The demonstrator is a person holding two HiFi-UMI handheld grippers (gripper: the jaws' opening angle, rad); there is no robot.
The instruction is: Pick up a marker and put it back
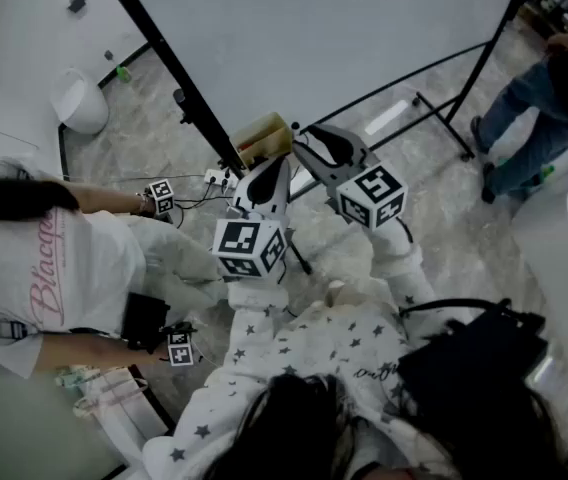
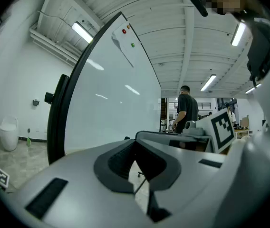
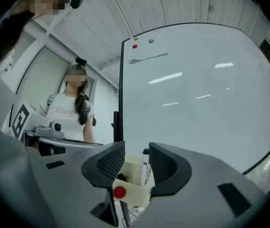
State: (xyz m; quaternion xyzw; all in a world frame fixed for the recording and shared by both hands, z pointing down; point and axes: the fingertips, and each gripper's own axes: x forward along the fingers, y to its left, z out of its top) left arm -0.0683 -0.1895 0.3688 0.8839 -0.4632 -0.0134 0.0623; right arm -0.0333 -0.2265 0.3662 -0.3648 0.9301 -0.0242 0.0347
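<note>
At 12 o'clock from the right claw [image 3: 136, 160], parted and lined up to clench it, the marker [image 3: 145, 169] stands ungrasped in its cream holder [image 3: 134, 188]; left claw [image 2: 136, 164] slightly parted, empty, kept clear.

The head view is looking steeply down from close above the left gripper [image 1: 283, 162] and right gripper [image 1: 301, 134], with the large white whiteboard in its black frame [image 1: 344, 28] just ahead. The left gripper view is tilting upward along that board's edge, toward the ceiling. The right gripper view is facing the board squarely from near. All three views are sharing the whiteboard.
</note>
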